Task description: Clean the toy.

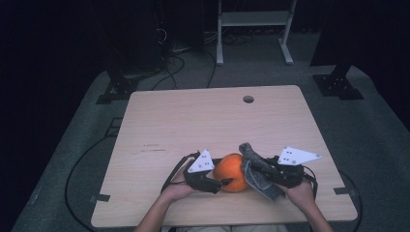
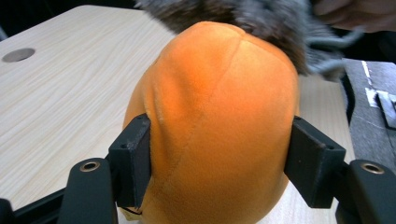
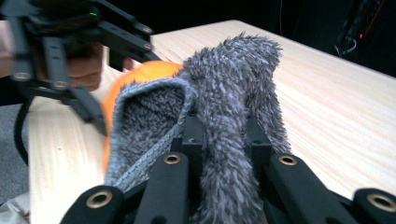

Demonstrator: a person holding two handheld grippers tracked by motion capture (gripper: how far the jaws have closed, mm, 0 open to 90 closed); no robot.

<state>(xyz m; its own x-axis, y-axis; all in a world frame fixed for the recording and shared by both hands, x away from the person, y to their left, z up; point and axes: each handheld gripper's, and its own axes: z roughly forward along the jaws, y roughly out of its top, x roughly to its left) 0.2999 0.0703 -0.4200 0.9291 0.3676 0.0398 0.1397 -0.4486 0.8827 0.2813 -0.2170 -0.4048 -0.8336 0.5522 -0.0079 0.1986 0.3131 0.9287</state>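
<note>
On the near part of the wooden counter (image 1: 203, 121), an orange plush ball (image 1: 232, 172) sits between two hand-held grippers. The left gripper (image 1: 223, 182) closes its fingers on the ball's left side. The right gripper (image 1: 258, 169) grips a grey fuzzy cloth (image 1: 256, 170) draped against the ball's right side. A round hole (image 1: 248, 99) lies near the far edge.
</note>
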